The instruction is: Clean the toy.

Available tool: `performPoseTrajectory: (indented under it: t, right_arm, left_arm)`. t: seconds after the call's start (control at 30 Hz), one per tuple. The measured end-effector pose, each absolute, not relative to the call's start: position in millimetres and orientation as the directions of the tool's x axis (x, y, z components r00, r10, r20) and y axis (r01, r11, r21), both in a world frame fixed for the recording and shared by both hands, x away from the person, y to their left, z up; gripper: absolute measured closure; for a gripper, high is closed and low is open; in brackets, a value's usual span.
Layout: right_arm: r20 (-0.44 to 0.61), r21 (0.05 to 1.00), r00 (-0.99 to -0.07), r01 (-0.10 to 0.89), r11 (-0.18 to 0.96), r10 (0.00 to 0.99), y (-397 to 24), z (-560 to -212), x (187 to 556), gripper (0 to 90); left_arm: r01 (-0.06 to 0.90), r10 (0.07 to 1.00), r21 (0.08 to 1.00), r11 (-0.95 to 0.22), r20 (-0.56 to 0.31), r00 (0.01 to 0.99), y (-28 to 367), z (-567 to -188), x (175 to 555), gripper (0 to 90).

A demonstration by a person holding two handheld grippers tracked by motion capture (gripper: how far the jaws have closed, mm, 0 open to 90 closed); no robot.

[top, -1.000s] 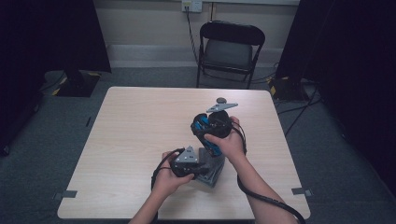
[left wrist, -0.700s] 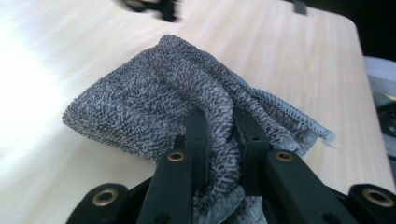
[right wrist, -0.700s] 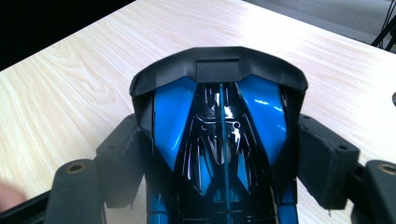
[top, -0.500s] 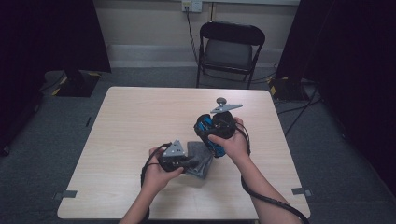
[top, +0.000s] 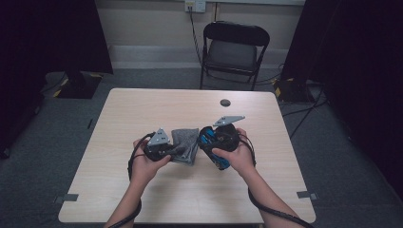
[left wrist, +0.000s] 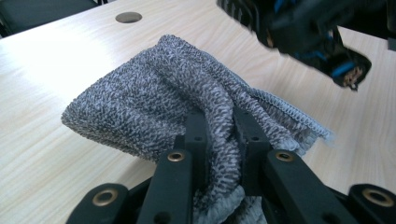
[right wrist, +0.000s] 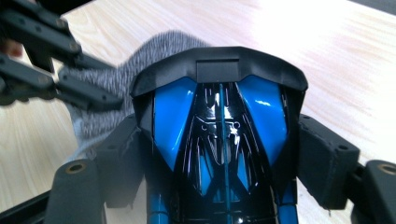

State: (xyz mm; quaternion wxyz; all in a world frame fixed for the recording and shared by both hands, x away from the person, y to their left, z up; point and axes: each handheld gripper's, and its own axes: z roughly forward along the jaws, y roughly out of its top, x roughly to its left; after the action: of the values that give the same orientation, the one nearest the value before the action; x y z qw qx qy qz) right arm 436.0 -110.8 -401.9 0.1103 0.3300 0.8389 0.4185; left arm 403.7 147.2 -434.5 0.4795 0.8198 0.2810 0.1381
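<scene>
While the left claw (left wrist: 219,140) is pinched nearly closed on a fold of the grey knitted cloth (left wrist: 154,98), the cloth bunches up between its jaws and the rest drapes onto the table (left wrist: 56,60). Spread wide, the right claw (right wrist: 224,154) clamps a blue and black toy car (right wrist: 219,126) by its sides, just beside the cloth, near the middle of the table.
</scene>
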Motion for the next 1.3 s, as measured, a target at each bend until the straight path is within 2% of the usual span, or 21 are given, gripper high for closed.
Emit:
performPoseTrajectory:
  t: [0.47,1.3]
  right_arm:
    - [0.094,0.759,-0.758,0.474,0.447,0.645,-104.5,-418.1,433.9,25.6]
    - [0.088,0.758,-0.758,0.472,0.451,0.646,-99.3,-406.3,440.2,25.6]
  left_arm:
    - [0.303,0.553,0.864,-0.402,-0.035,0.833,125.7,-439.4,399.6,78.1]
    - [0.292,0.508,0.865,-0.409,-0.05,0.86,107.4,-447.6,392.6,77.8]
